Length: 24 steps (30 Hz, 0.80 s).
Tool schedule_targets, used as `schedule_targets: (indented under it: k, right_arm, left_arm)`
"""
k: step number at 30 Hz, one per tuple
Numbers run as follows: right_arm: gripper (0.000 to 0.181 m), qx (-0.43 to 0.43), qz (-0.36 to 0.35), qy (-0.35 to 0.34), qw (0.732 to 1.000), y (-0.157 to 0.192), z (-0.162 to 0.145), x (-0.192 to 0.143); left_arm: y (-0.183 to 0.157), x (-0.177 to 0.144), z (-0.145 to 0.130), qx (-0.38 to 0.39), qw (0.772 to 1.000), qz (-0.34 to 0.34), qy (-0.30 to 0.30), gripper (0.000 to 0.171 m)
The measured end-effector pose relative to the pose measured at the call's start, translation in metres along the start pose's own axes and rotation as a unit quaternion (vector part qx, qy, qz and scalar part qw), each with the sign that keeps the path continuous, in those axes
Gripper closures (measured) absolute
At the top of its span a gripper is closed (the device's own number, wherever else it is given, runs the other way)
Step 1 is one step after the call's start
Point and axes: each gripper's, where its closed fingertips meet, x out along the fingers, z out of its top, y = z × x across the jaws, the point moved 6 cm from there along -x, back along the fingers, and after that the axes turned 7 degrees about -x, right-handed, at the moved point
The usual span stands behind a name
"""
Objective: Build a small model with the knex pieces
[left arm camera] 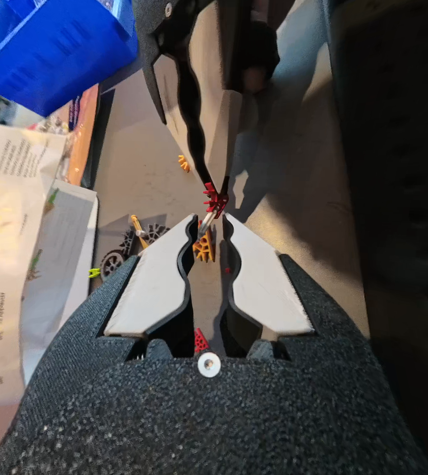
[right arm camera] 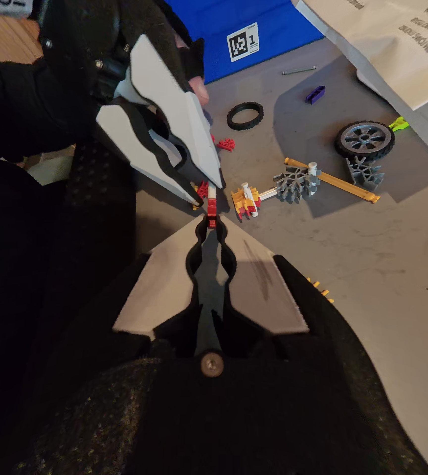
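Red connector (right arm camera: 211, 210) in right gripper (right arm camera: 211, 219)

We hold our right gripper (right arm camera: 211, 222) pinched nearly closed, tips forward; our left gripper (left arm camera: 210, 218) meets it tip to tip, jaws parted.

Warm, dim light fell unevenly, leaving deep shadows across the grey tabletop (right arm camera: 336, 257). The blue plastic bin (left arm camera: 53, 51) was motion-blurred. Edges bowed with wide-angle distortion.
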Motion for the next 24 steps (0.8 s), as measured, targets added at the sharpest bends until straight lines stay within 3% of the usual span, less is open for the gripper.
schedule_targets:
  k: [8, 24]
  right_arm:
    - [0.177, 0.038, 0.034, -0.005, 0.999, 0.002, -0.001, -0.001]
    - [0.177, 0.062, 0.037, -0.032, 0.997, 0.0, 0.005, -0.002]
  left_arm:
    - [-0.014, 0.004, 0.003, 0.116, 0.991, 0.054, 0.039, 0.164]
    - [-0.009, 0.004, 0.003, 0.099, 0.991, 0.078, 0.039, 0.162]
